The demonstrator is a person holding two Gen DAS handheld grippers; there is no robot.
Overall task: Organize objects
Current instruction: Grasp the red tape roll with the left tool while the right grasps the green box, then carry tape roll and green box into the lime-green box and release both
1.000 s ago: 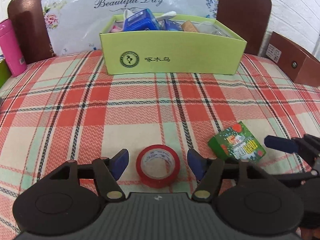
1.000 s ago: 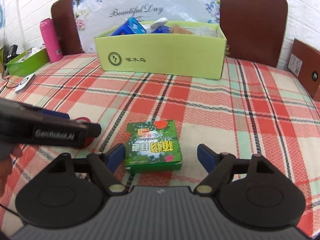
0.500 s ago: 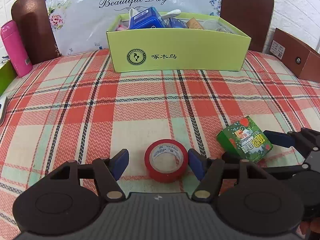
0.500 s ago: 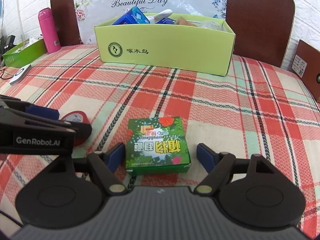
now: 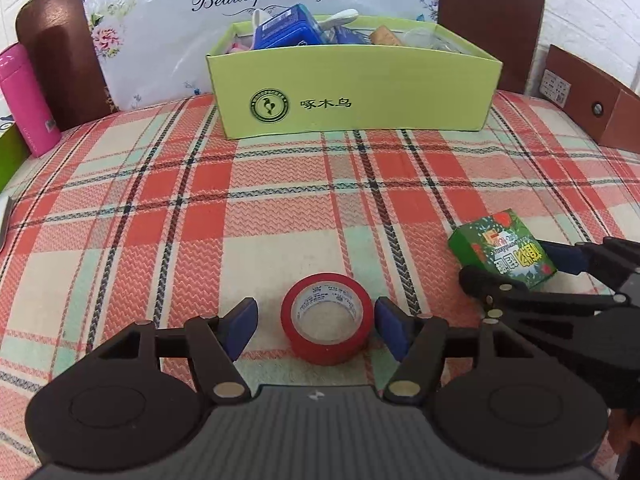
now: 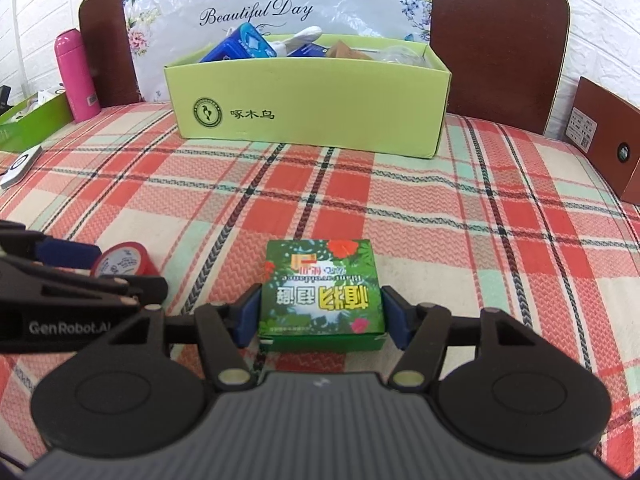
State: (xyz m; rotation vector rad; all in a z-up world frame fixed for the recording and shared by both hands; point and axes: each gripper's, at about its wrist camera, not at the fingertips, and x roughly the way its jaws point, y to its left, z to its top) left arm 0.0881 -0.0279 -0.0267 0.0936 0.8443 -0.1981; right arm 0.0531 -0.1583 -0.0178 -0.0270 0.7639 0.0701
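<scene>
My left gripper (image 5: pixel 316 322) straddles the red tape roll (image 5: pixel 326 316), lying flat at 12 o'clock — fingers wide, right pad nearly touching, left with a gap. My right gripper (image 6: pixel 320 316) brackets the green carton (image 6: pixel 322 292), fingers narrow against its sides, seemingly gripping it on the plaid counter (image 6: pixel 480 208). The lime box (image 6: pixel 308 120) at 12 o'clock reads "啄木鸟"; behind it, "Beautiful Day".

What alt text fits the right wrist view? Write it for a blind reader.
The right claw closes on a green box lying on a plaid cloth, pads at both its sides. At left, the left claw reaches around a red tape roll. Behind stands a lime bin full of items, with a pink bottle far left.
</scene>
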